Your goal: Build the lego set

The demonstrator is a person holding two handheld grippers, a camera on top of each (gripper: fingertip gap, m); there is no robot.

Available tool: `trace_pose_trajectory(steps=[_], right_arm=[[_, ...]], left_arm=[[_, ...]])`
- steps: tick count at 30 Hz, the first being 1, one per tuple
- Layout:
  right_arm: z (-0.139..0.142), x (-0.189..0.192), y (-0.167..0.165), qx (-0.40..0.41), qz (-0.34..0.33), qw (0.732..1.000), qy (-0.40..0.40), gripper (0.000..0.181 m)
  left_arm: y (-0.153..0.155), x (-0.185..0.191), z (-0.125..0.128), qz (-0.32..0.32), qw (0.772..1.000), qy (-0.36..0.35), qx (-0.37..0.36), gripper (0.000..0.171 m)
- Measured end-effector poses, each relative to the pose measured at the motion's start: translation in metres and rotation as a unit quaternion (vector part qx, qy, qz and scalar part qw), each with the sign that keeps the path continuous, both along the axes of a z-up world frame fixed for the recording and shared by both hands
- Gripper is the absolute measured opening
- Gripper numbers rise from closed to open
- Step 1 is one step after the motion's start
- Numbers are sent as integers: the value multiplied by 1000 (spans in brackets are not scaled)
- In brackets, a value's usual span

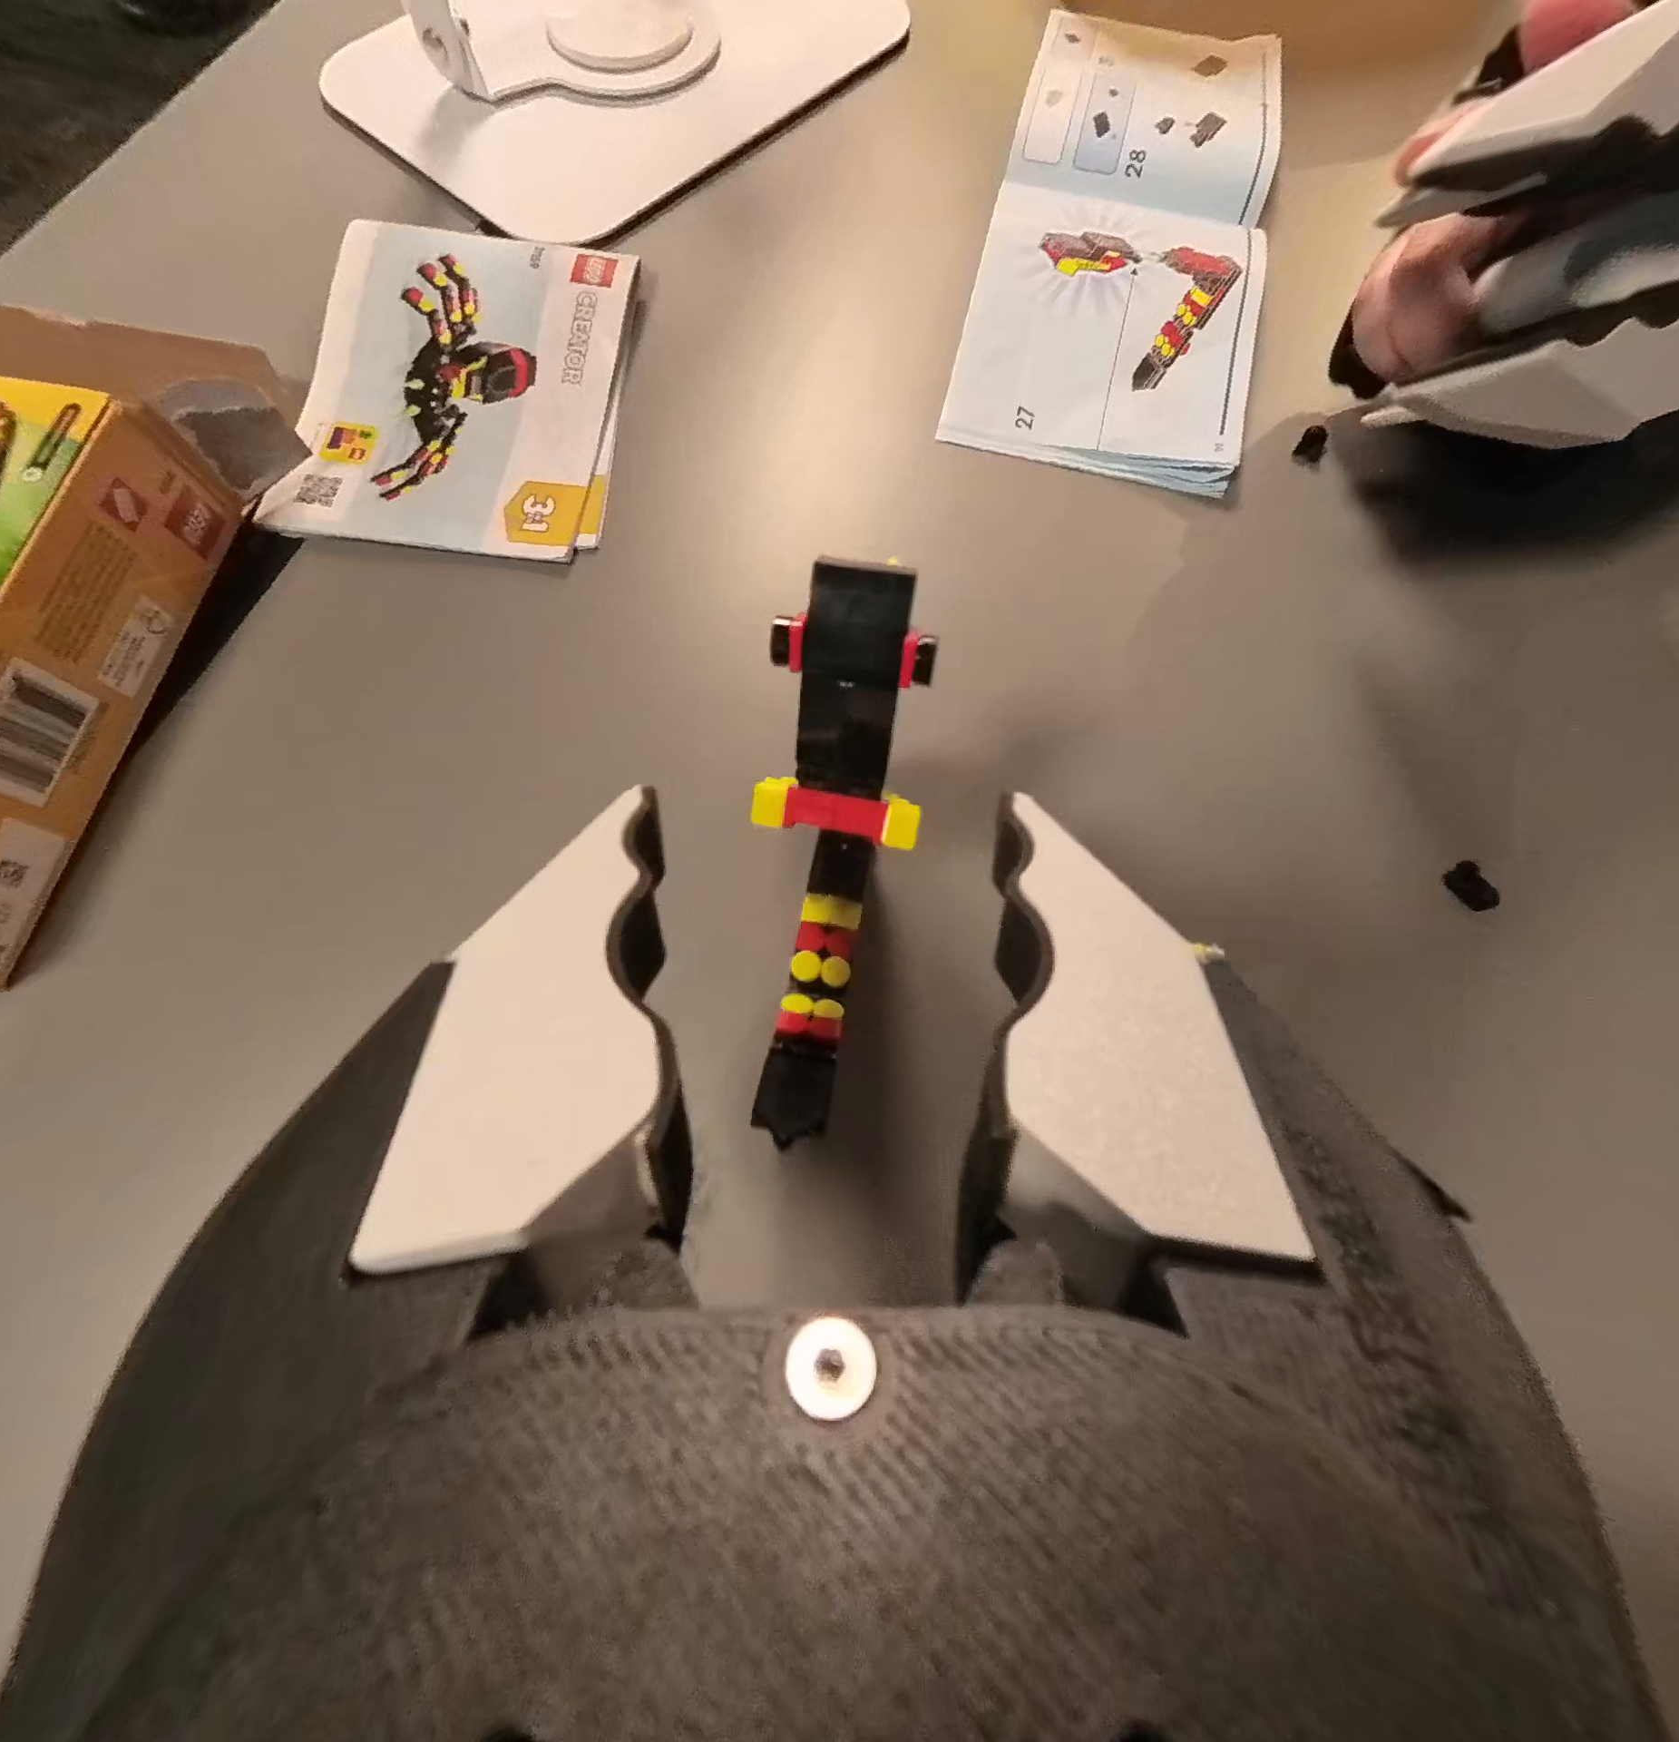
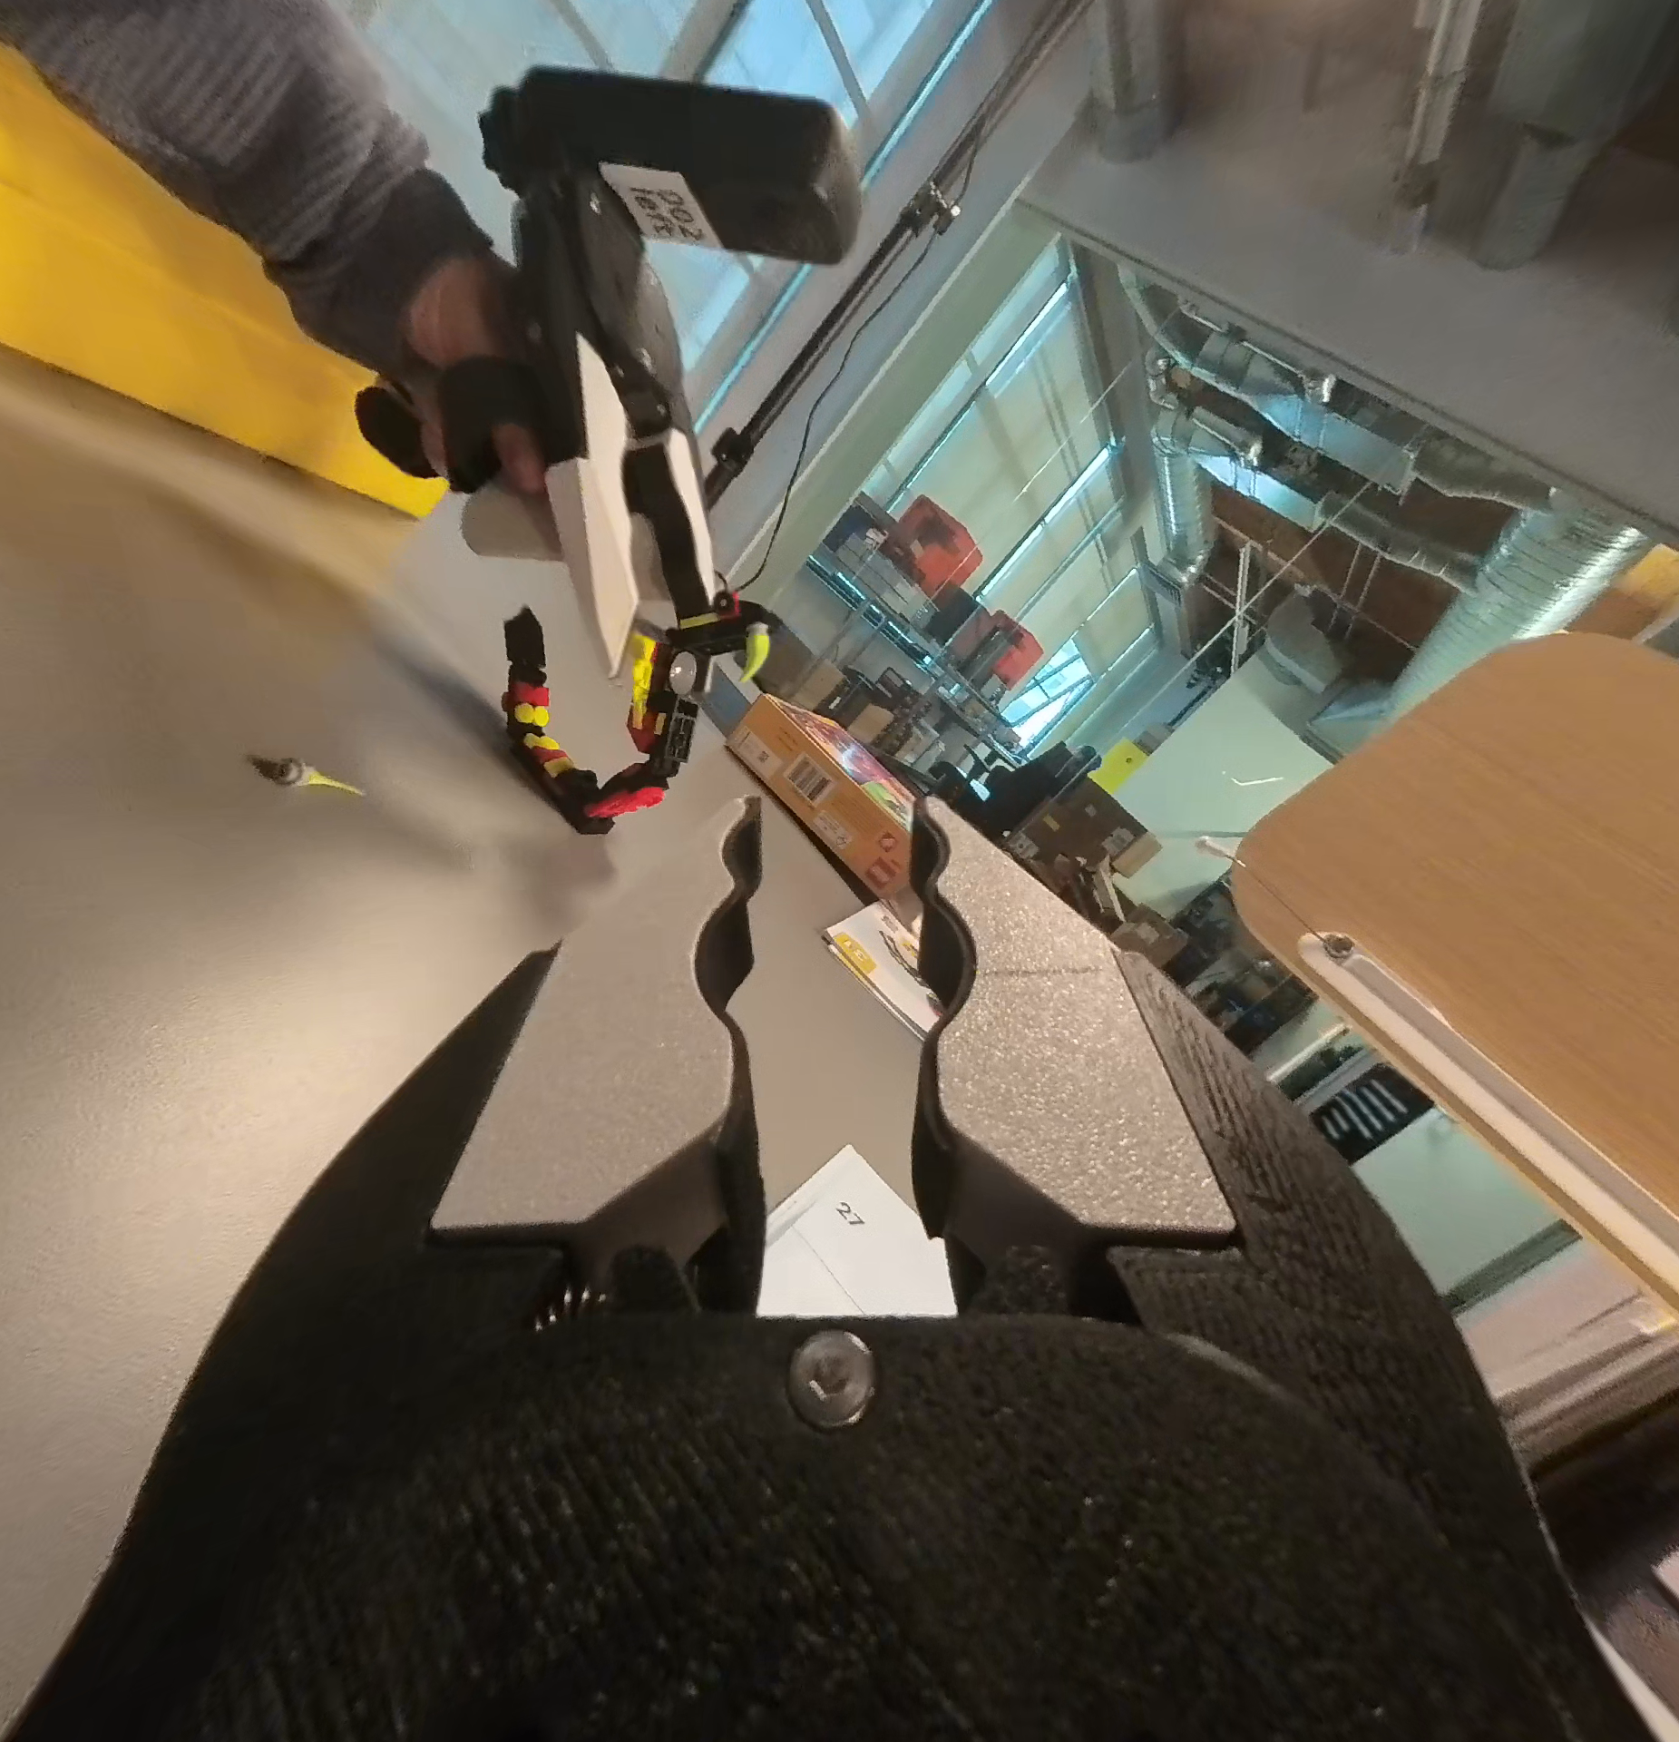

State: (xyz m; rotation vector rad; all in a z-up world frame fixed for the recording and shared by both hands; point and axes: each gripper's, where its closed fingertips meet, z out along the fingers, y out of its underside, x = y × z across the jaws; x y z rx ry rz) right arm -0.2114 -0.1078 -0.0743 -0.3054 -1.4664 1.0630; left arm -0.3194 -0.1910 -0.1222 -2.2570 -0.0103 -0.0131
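Note:
The lego model (image 1: 840,829), a long black body with red and yellow studs and a red-and-yellow cross piece, lies on the grey table (image 1: 1193,707). My left gripper (image 1: 826,806) is open, with one finger on each side of the model's tail half and not touching it. In the right wrist view the model (image 2: 609,782) curls up to a head with a yellow-green fang, right at the left gripper's (image 2: 666,632) fingertips. My right gripper (image 2: 831,848) is open and empty, low over the table, tilted sideways. It also shows blurred in the left wrist view (image 1: 1391,292).
An open instruction booklet (image 1: 1118,283) lies at the far right, a closed one (image 1: 458,396) at the far left beside the orange box (image 1: 62,613). Small black pieces (image 1: 1471,886) (image 1: 1311,443) lie at right. A yellow-tipped piece (image 2: 298,773) lies loose. A white stand base (image 1: 609,94) is at the back.

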Motion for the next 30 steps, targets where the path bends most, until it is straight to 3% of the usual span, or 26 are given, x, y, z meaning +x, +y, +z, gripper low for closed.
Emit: trace_pose_trajectory(steps=[3, 5, 7, 9, 11, 16, 20, 24, 26, 30], right_arm=[[3, -1, 5, -36, 5, 999, -9, 40], [6, -2, 8, -66, 8, 998, -21, 48], [7, -2, 10, -82, 7, 996, -26, 47], [9, -2, 7, -99, -2, 995, -32, 32], [7, -5, -2, -120, -17, 991, -61, 17], [-4, -10, -48, -133, -37, 980, -142, 0], [-18, -26, -65, -109, -75, 973, -188, 0], [-32, -34, -68, -132, -95, 959, -234, 0], [-40, -38, -61, -122, -122, 954, -246, 0], [-41, -41, -55, -150, -126, 945, -261, 0]], left_arm=[[-10, -4, 18, 58, 998, 21, 13, 72], [-14, -4, 57, 129, 987, 62, 75, 62], [-30, -2, 103, 239, 952, 124, 146, 53], [-51, 17, 124, 327, 915, 159, 174, 43], [-61, 44, 115, 378, 895, 177, 160, 29], [-68, 77, 44, 462, 852, 237, 63, 0], [-66, 78, 13, 506, 833, 218, 60, 0], [-66, 78, -4, 526, 819, 217, 73, 0], [-67, 78, 11, 522, 805, 263, 100, 0], [-66, 77, 10, 515, 808, 267, 100, 0]])
